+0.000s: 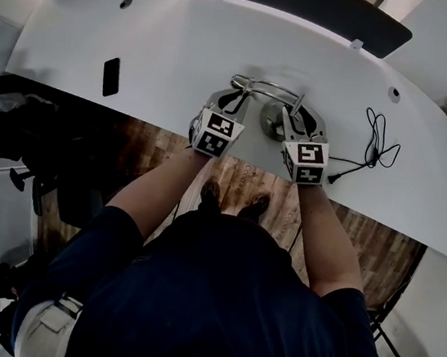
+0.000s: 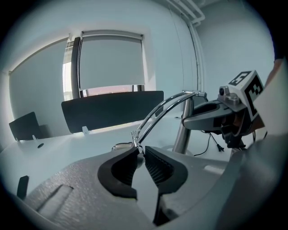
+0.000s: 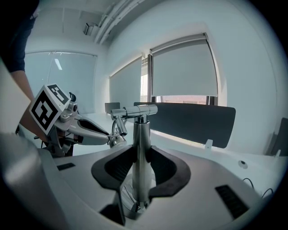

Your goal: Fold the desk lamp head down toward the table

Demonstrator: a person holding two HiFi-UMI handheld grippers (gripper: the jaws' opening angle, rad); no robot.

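A chrome desk lamp stands on the white table (image 1: 186,36). Its thin arched arm (image 1: 257,85) curves from the top of the post down to the left. My left gripper (image 2: 139,148) is shut on the low end of that arm (image 2: 155,117), just above the small lamp head (image 2: 120,146), which hangs close to the tabletop. My right gripper (image 3: 141,152) is shut on the upright post (image 3: 141,134) above the round base (image 3: 130,202). In the head view the left gripper (image 1: 236,97) and the right gripper (image 1: 298,114) sit side by side at the lamp.
The lamp's black cable (image 1: 374,149) loops on the table to the right. A flat black item (image 1: 111,76) lies at the left. A dark divider panel (image 2: 112,108) runs along the table's far edge. The near edge is right under my wrists.
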